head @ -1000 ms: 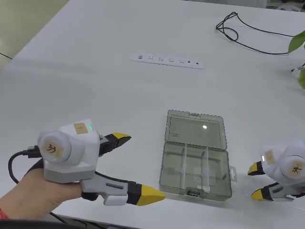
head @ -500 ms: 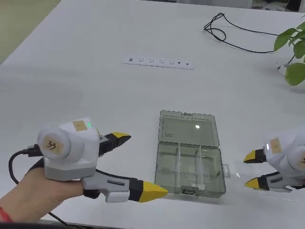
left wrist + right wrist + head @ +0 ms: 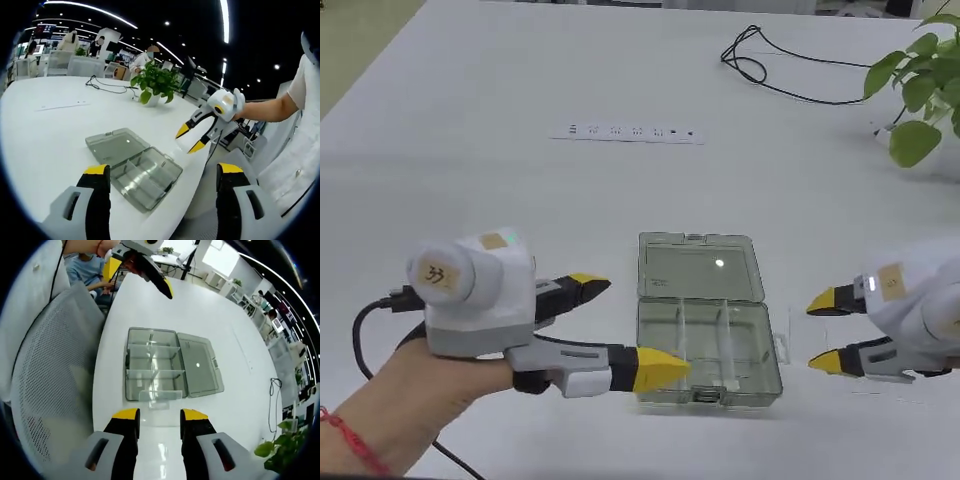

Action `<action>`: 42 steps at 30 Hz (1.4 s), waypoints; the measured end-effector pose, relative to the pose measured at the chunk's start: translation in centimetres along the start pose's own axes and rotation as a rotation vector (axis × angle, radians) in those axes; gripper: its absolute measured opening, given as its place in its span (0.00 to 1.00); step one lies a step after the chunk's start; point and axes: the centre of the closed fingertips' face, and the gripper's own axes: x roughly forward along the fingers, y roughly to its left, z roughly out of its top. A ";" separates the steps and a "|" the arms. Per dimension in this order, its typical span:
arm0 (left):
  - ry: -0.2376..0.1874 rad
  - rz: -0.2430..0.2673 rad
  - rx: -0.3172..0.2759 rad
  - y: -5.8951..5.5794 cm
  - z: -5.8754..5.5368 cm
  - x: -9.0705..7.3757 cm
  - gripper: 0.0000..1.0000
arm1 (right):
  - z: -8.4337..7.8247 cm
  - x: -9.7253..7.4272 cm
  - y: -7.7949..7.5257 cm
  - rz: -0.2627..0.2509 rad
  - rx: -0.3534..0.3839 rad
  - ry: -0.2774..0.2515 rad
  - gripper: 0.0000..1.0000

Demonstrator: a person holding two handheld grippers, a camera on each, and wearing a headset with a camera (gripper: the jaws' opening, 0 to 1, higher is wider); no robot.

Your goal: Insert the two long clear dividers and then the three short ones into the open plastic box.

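Okay, head view: open plastic box (image 3: 709,345) sits on the white worktop (image 3: 470,180) just below centre, toward 6 o'clock. Its lid (image 3: 698,267) is folded flat on the 12 o'clock side. Clear dividers (image 3: 724,325) stand inside, running from the front wall toward the hinge; exact count is hard to tell.

Left gripper (image 3: 625,327) is at 8 o'clock, held by a hand (image 3: 420,390). Its jaws are spread wide with nothing between them, and the lower yellow tip overlaps the box's near-left corner in this view — contact can't be judged. Right gripper (image 3: 822,331) is at 4 o'clock, near the box's right side but apart from it, with the jaws moderately apart and empty.

Right gripper view: the box (image 3: 150,365) is at 12 o'clock from its gripper (image 3: 159,415). A loose clear divider (image 3: 160,395) lies on the worktop just beside the box wall, between box and jaw tips, not gripped. The left gripper (image 3: 150,270) is at the far side, at 12 o'clock, and a mesh chair (image 3: 50,365) is at 9 o'clock.

Left gripper view: the box (image 3: 135,165) lies between its own jaws (image 3: 162,172), and the right gripper (image 3: 189,140) hovers at 1 o'clock.

Farther back in the head view — power strip (image 3: 625,132) at 11 o'clock, black cable (image 3: 770,75) at 1 o'clock, plant (image 3: 920,90) at 2 o'clock.
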 end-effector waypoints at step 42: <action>0.039 -0.221 -0.460 -5.2 0.1 5.5 0.20 | 8.6 -2.5 1.5 -0.048 -0.086 -0.091 0.33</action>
